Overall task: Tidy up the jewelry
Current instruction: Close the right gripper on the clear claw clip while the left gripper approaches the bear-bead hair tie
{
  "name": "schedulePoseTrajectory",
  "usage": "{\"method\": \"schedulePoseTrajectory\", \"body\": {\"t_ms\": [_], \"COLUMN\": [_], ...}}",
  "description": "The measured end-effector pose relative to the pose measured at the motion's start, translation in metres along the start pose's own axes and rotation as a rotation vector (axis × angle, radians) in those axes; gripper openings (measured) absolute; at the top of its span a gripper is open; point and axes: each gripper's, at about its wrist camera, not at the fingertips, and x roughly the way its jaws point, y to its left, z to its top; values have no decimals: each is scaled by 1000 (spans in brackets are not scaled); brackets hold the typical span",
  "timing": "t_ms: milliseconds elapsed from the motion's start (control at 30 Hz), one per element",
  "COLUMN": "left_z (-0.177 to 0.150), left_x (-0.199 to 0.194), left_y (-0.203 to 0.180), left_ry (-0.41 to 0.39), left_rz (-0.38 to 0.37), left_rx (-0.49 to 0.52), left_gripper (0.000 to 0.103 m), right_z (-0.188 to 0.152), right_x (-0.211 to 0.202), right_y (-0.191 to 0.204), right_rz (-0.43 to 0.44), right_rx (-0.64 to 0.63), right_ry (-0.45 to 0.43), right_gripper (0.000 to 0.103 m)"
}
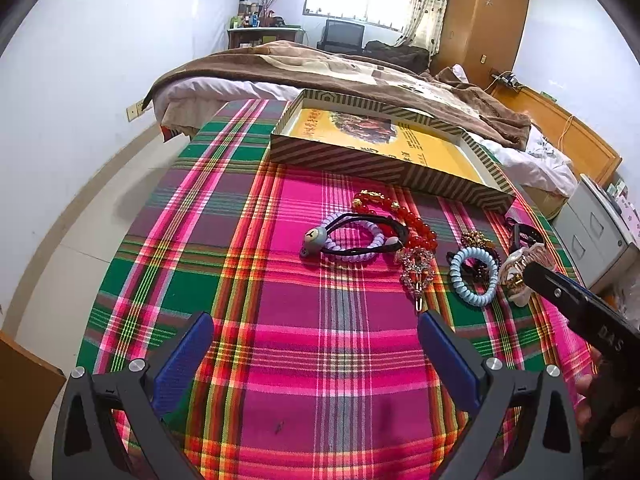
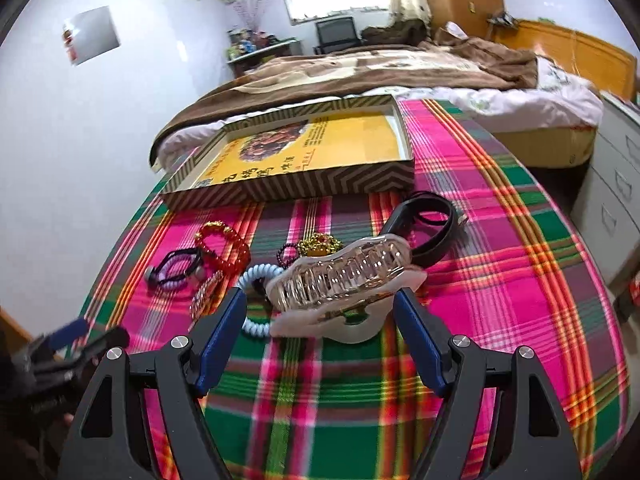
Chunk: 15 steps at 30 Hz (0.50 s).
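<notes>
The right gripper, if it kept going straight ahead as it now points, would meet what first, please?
Most likely the large clear hair claw clip, lying just ahead of the open right gripper; depth is uncertain.

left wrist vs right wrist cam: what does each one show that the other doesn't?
Only the left wrist view: the bear face on the purple hair tie, the rhinestone clip sharply, and the right gripper reaching in beside the claw clip.

Only the right wrist view: the black band in full, and the claw clip's teeth close up, between its open fingers.

Both: the striped box, red bead bracelet, blue coil tie, and the plaid cloth.
</notes>
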Motion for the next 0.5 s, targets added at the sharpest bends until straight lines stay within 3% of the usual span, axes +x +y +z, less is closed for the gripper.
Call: {"method": "schedulePoseTrajectory", "body": {"t_ms": [133,500], "left_z": [0,1], "left_x": [5,13], "left_y": [2,11], "left_ry": [14,31], "left_rz": [-14,-25], "left_rx": [-11,-37], "left_gripper": [103,103], "right_z": [3,7], "right_x": [9,27], "right_y": [13,1], "right_rz": [-90,-174], "right_rx": [-25,58], "right_ry": [-9,16], "right_gripper": [76,75]}}
